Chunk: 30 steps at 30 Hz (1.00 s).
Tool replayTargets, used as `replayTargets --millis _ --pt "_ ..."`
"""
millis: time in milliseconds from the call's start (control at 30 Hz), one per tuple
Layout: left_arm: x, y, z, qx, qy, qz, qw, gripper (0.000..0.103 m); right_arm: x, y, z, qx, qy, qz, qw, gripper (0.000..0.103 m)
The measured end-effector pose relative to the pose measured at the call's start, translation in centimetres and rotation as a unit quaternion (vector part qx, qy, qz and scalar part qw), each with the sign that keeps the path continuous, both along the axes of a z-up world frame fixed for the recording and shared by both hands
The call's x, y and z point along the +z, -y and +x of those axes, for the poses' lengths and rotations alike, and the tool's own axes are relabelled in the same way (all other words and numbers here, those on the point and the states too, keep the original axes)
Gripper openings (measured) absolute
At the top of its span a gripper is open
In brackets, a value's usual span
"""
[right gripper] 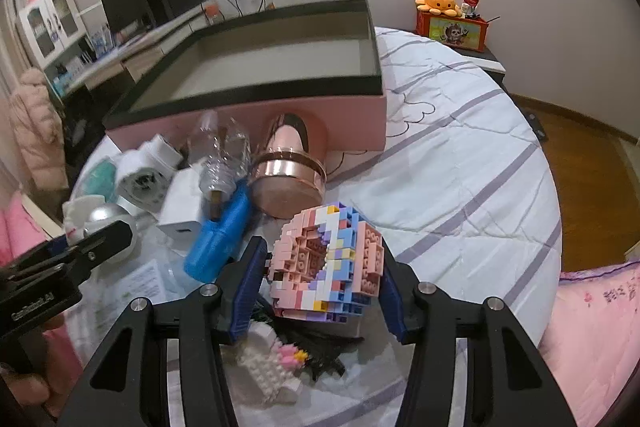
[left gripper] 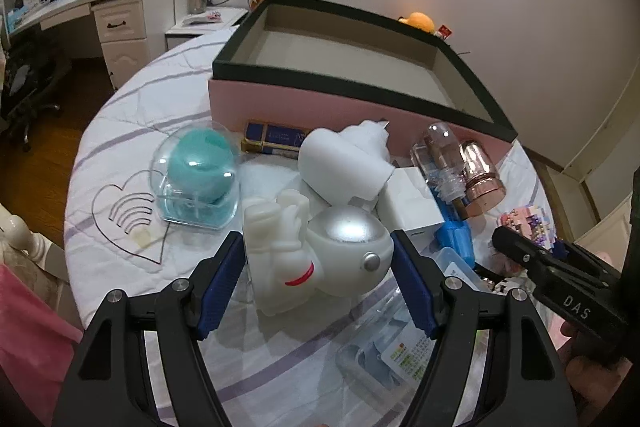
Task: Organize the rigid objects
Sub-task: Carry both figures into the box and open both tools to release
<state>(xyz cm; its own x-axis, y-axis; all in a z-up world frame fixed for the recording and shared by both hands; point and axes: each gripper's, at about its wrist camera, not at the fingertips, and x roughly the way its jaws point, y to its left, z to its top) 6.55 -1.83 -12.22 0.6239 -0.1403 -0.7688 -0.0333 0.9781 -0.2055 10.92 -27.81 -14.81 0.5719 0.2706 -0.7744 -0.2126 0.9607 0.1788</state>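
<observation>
Left gripper [left gripper: 318, 269] jaws flank the astronaut figure [left gripper: 316, 259], right gripper [right gripper: 322, 287] jaws clamp the brick donut [right gripper: 326, 263]

**Count of things on the bed**

One open box [left gripper: 352, 95]. One astronaut figure [left gripper: 316, 259]. One teal ball in a clear case [left gripper: 198, 175]. One rose-gold bottle [right gripper: 286, 175]. One blue bottle [right gripper: 218, 239]. Two white boxes, possibly more behind the clutter [left gripper: 412, 203]. One pastel brick donut [right gripper: 326, 259]. One orange plush octopus [right gripper: 438, 1].
</observation>
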Motion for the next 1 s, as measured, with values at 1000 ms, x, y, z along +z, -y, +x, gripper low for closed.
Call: replayTargets --millis 1000 --pt "7.2 -1.6 13.7 0.006 0.091 0.069 0.9934 0.074 5.6 -5.8 13.0 0.041 0.045 0.003 0.998 0.053"
